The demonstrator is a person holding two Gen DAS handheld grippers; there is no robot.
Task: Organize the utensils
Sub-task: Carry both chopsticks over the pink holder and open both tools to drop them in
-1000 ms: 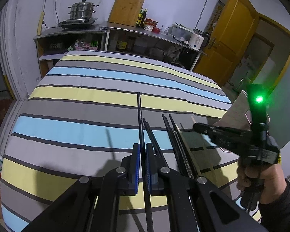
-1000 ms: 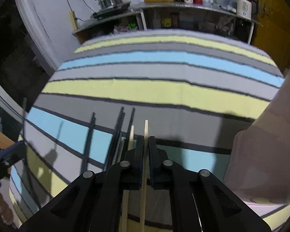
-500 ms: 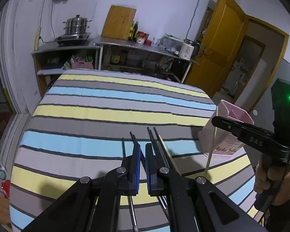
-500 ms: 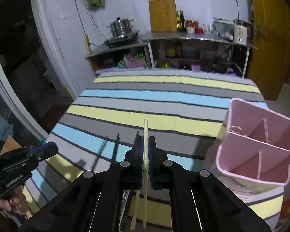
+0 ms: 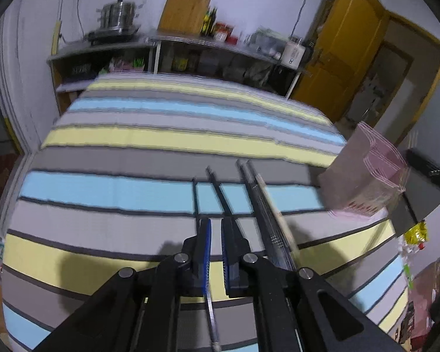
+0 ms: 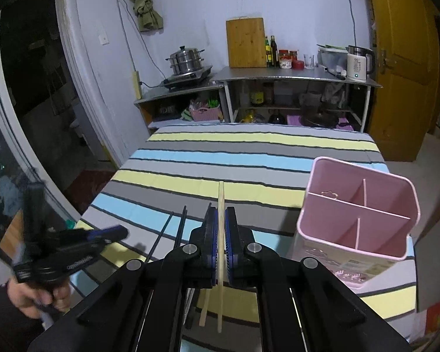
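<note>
A table under a blue, yellow and grey striped cloth (image 6: 249, 158) is carrying a pink plastic divided utensil holder (image 6: 358, 220) at its right edge. The right gripper (image 6: 221, 223) is clenching a pale wooden chopstick (image 6: 221, 202) above the cloth. The left gripper (image 5: 216, 228) is pinching a thin black chopstick (image 5: 217, 189), beside more dark chopsticks (image 5: 261, 199) lying loose

Black linkage arms, silver pivot screws, blue pads on right gripper (image 6: 219, 239); left gripper (image 5: 216, 245) alike

Pink holder (image 6: 358, 223), striped tablecloth (image 6: 249, 158), pale chopstick (image 6: 221, 205)
</note>
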